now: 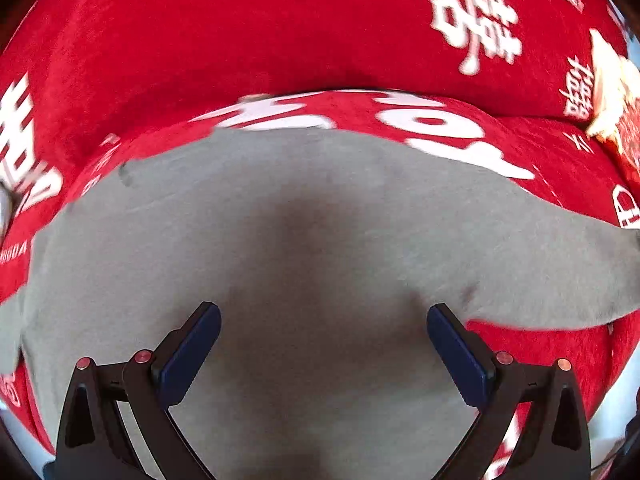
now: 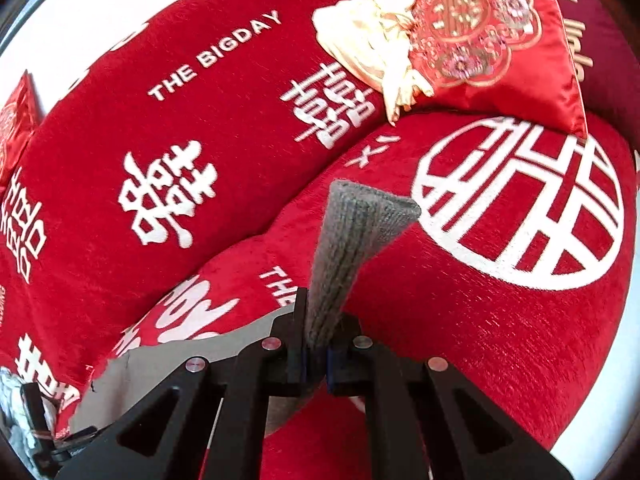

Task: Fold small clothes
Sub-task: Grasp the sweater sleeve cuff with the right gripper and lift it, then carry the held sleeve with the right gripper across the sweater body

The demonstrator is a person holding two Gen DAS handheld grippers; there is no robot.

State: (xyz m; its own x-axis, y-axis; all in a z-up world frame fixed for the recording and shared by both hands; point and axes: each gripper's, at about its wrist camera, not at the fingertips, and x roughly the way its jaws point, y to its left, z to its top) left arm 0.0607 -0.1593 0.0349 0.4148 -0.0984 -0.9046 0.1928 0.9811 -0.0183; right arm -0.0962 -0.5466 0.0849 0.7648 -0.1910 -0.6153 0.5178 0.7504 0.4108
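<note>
The grey garment is lying spread across the seat of a red sofa printed with white characters and lettering. In the left wrist view the cloth is filling most of the lower frame, its far edge running along the seat just short of the backrest, and one part is trailing off toward the right. The left gripper is hanging over the middle of the cloth with its two blue-padded fingers standing wide apart; nothing is sitting between them, and a shadow is falling on the fabric beneath. That picture is smeared with motion, so whether the pads are brushing the cloth is hard to tell.

In the right wrist view the right gripper is pinching the garment tightly, its fingers pressed together on a ribbed strip that is rising out of the grip, with its open end fanning out above the seat cushion. More grey cloth is showing below and to the left of the fingers. At the top right, a red embroidered cushion and a cream cloth bundle are resting against the backrest, touching one another.
</note>
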